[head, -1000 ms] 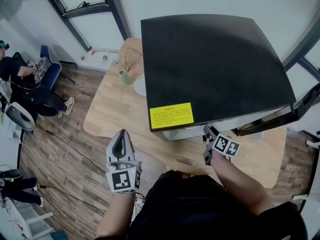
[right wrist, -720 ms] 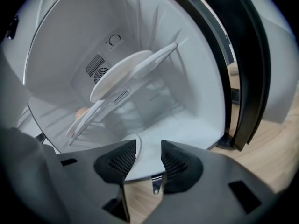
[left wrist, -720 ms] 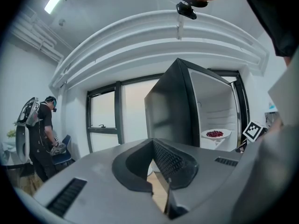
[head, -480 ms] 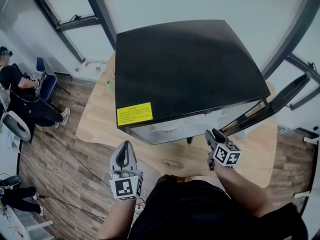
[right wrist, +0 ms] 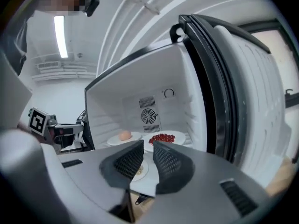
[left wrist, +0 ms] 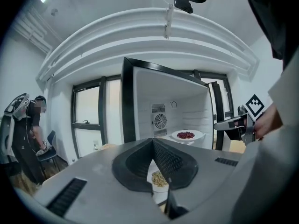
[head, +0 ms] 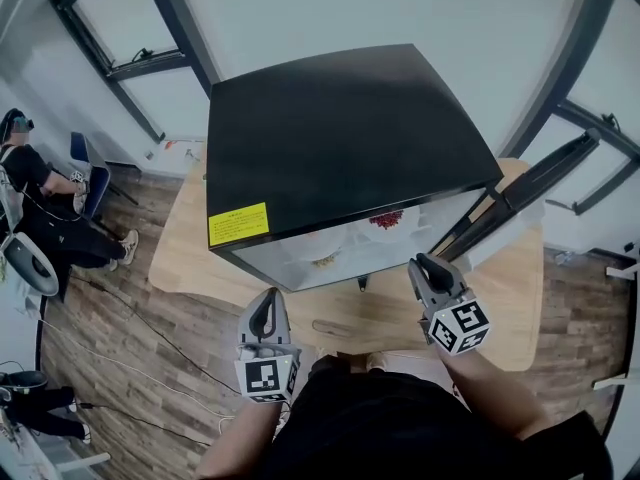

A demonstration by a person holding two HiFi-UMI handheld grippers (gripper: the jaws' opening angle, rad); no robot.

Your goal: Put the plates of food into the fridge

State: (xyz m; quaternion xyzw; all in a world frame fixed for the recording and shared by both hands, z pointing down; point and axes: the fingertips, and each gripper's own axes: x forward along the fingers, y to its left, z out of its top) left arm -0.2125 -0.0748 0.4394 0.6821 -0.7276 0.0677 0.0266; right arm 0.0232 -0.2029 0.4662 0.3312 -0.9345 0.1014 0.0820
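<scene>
Fridge [head: 340, 128] open, door [head: 530, 183] swung wide right. Inside: red-food plate [right wrist: 164, 137], pale-lump plate [right wrist: 124, 136], grain plate [right wrist: 140, 170] perhaps lower. Left gripper [head: 267, 296] jaws together, empty. Right gripper [head: 423, 263] jaws just closing, narrow gap, nothing between. Both short of front edge.

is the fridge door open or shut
Open. The fridge door stands swung wide to one side, and the white inside is in plain view, with a plate of red food in it.
</scene>
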